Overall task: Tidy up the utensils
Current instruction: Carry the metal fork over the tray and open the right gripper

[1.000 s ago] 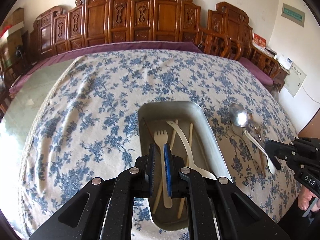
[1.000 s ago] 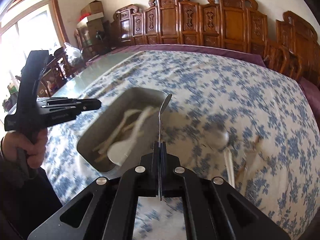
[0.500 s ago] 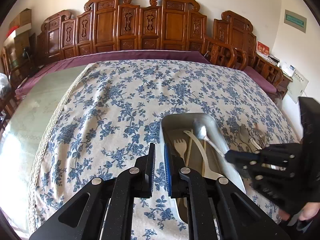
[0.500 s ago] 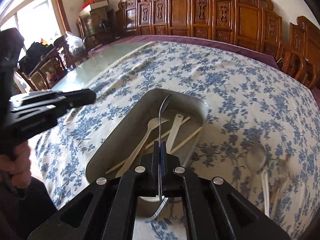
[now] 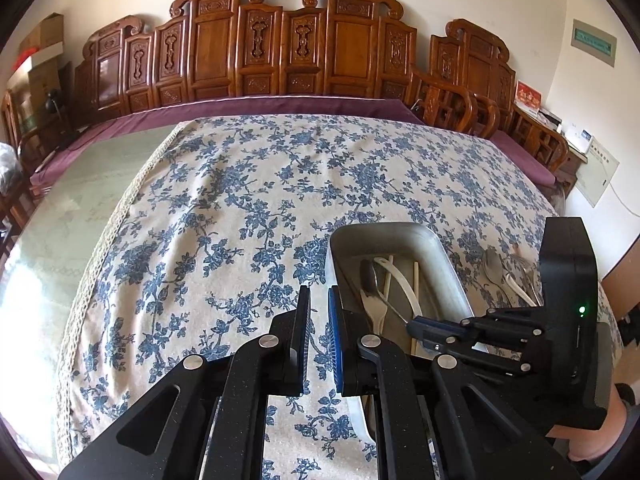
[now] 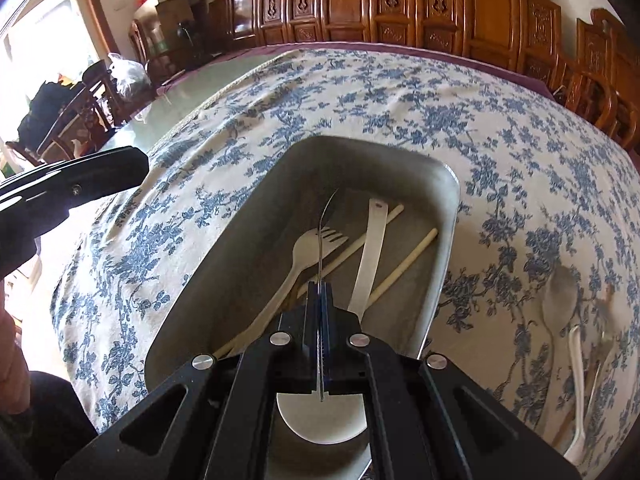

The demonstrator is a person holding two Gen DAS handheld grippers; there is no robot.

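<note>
Left wrist view: the left tool (image 5: 318,322), jaws nearly together and holding nothing, hangs over the blue-flowered tablecloth (image 5: 224,216) just left of the grey metal rectangular tray (image 5: 448,256). The right tool (image 5: 416,326) reaches over the tray.

Right wrist view: the right tool (image 6: 320,308) pinches a thin metal spoon (image 6: 325,220) edge-on above the tray (image 6: 260,216), over a pale plastic fork (image 6: 298,256). More loose spoons (image 6: 560,300) lie on the cloth to its right.

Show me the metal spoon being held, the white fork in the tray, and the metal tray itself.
metal spoon (image 6: 320,256), right wrist view, on its thin handle.
white fork (image 6: 306,246), right wrist view, on its head below the tines.
metal tray (image 6: 450,236), right wrist view, on its right wall.
</note>
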